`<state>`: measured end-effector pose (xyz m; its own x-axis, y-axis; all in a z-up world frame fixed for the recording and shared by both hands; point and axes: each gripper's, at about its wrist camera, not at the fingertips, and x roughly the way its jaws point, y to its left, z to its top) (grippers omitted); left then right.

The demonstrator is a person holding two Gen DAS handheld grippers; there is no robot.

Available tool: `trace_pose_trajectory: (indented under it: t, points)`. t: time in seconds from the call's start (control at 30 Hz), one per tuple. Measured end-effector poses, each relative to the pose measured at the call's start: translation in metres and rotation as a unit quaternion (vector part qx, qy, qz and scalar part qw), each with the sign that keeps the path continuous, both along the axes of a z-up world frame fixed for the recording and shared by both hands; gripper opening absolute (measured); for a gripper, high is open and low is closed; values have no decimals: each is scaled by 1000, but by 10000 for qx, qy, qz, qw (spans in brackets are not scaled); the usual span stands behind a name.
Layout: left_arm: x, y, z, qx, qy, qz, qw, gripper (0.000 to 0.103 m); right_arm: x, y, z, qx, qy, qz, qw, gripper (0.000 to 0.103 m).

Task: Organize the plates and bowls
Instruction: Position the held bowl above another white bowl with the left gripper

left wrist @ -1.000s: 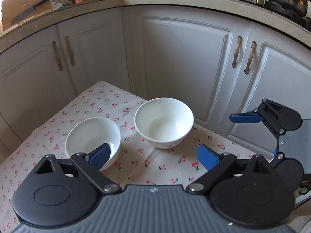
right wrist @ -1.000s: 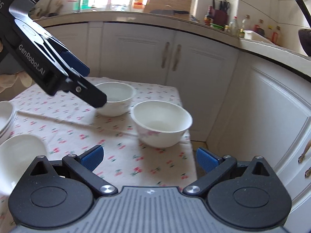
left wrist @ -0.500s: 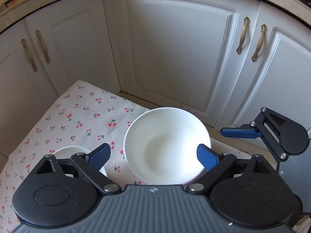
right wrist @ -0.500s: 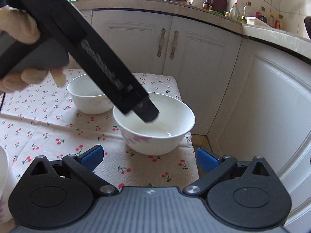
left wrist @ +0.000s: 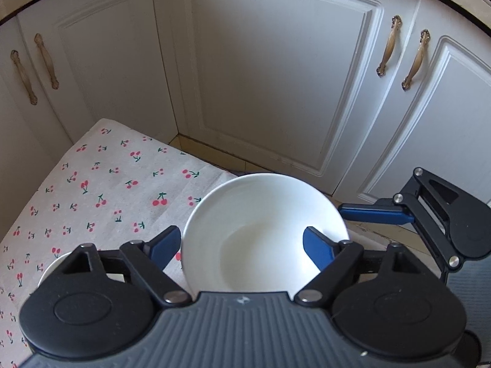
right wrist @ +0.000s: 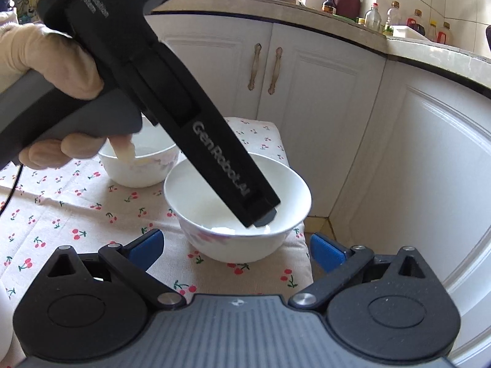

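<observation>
While closing, left gripper point(left wrist: 242, 247) astride bowl point(left wrist: 264, 233)

Home kitchen. White panelled cabinet doors point(left wrist: 276, 70) with brass handles point(left wrist: 388, 49) fill background. Stone worktop point(right wrist: 322, 15), upper right of frame, carries sauce bottles point(right wrist: 330, 0), knife block point(right wrist: 348, 3). Cherry-print cloth point(left wrist: 101, 190) lower left.

White lettering reading "GenRobot.AI" is running along the black side of the left gripper point(right wrist: 260, 214), with "DAS" showing higher up toward eleven o'clock; smaller lines beside it are staying illegible.
</observation>
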<state>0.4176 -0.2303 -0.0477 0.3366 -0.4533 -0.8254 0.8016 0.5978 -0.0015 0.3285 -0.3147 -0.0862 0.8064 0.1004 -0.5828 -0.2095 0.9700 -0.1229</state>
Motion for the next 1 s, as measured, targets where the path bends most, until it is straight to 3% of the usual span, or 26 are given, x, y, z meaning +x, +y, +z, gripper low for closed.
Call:
trace_pose_trajectory:
  t: [0.13, 0.5, 1.0]
  points:
    - [3, 0, -2, -2, 72, -2, 10000, 77, 3, 1, -1, -79, -5, 35, 10000, 100]
    - [4, 0, -2, -2, 120, -22, 9999, 75, 5, 2, -2, -74, -43, 51, 10000, 89]
    - [1, 2, 0, 3, 143, 8, 9999, 74, 4, 3, 3, -91, -12, 6, 10000, 87]
